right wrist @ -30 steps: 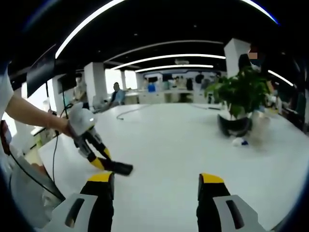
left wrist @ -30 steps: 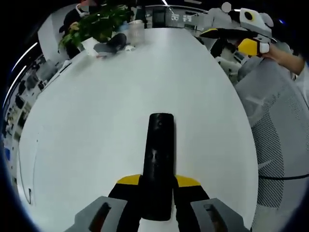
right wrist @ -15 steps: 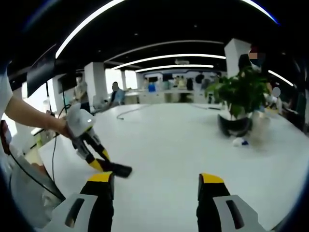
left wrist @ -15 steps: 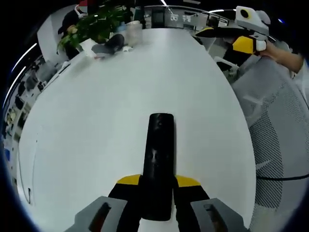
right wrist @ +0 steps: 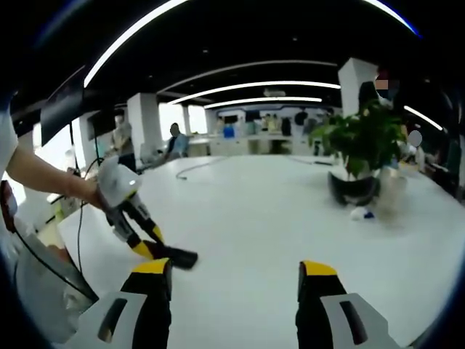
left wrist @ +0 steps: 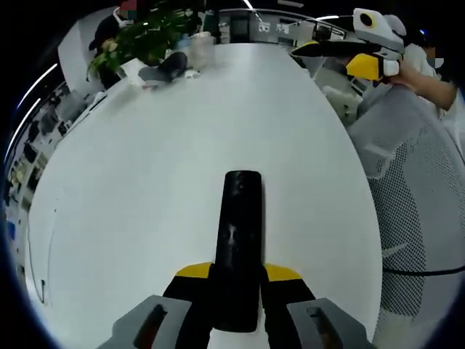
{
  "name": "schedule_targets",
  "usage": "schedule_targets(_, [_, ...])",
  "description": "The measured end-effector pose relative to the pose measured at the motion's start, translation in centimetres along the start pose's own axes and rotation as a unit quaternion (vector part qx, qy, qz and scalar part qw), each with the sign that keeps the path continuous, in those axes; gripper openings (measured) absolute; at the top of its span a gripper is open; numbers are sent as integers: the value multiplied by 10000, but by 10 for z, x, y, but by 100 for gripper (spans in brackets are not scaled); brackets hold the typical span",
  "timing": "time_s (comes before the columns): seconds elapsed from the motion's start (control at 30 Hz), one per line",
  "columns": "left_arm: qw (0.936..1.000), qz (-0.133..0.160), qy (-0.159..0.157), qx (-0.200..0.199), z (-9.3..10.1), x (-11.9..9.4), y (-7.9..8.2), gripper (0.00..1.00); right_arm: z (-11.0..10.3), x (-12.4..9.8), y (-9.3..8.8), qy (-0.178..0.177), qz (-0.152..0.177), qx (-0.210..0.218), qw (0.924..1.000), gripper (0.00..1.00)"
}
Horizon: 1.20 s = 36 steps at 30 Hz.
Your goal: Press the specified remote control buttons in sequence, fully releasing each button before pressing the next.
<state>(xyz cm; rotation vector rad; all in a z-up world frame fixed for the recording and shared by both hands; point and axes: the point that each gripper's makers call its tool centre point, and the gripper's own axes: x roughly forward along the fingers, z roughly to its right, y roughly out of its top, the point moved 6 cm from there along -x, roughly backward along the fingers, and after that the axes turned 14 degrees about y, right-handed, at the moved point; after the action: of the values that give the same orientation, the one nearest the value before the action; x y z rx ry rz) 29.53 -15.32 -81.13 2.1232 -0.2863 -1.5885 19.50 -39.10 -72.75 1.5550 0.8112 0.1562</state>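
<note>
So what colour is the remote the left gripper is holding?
Black. The remote shows best in the left gripper view, clamped between yellow-tipped fingers.

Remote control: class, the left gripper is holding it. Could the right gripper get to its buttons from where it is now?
Probably yes. The remote control lies clamped in the left gripper with its long face exposed. The right gripper is open, and bare white table lies between the two, with nothing in the way.

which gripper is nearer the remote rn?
Left. The left gripper has its jaws closed on the near end of the black remote, on the white table. The right gripper is open and held off to the side, well apart from it.
</note>
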Motion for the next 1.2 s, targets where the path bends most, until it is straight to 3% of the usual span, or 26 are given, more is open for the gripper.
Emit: schedule_targets(1.2, [9999,34,-66,106,16,-5,-1,24,-3,2,-1,102,-82,-52,9999,68])
